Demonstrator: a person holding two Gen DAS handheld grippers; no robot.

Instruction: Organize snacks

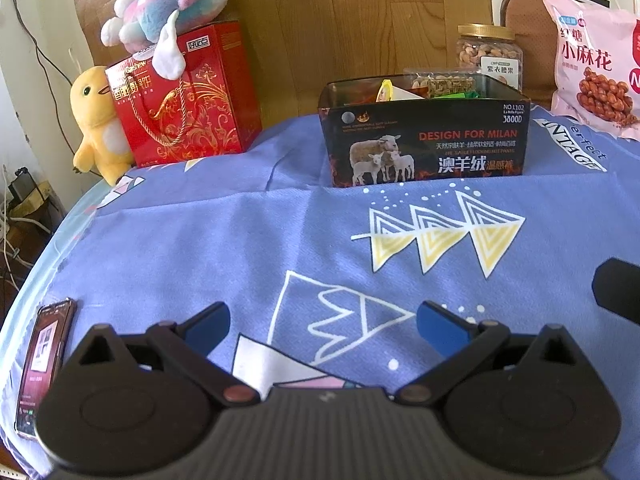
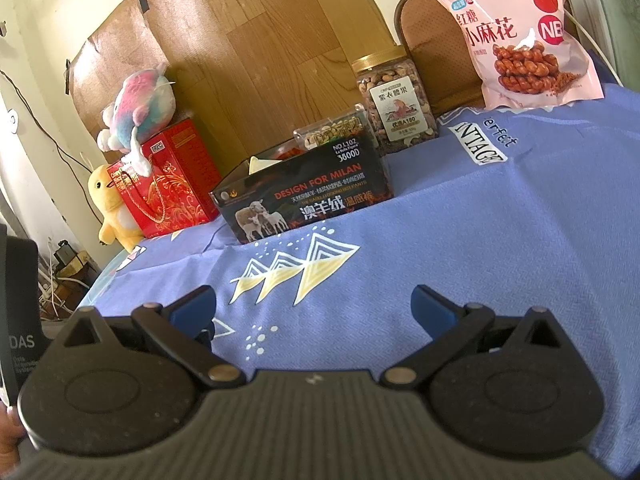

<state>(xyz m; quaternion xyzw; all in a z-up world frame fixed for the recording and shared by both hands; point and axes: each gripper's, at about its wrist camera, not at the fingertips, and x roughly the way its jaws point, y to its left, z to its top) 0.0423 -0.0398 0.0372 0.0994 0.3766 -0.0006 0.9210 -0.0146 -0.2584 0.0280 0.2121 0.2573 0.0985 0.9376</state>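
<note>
A black open box printed "DESIGN FOR MILAN" stands on the blue cloth, holding several snacks, among them a clear pack of nuts. The box also shows in the right wrist view. A jar of cashews stands behind it. A pink bag of twisted snacks leans at the far right. My left gripper is open and empty over the cloth, well short of the box. My right gripper is open and empty too.
A red gift bag with a pastel plush on it and a yellow plush stand at the far left. A phone lies by the table's left edge. Blue patterned cloth covers the table. A wooden board stands behind.
</note>
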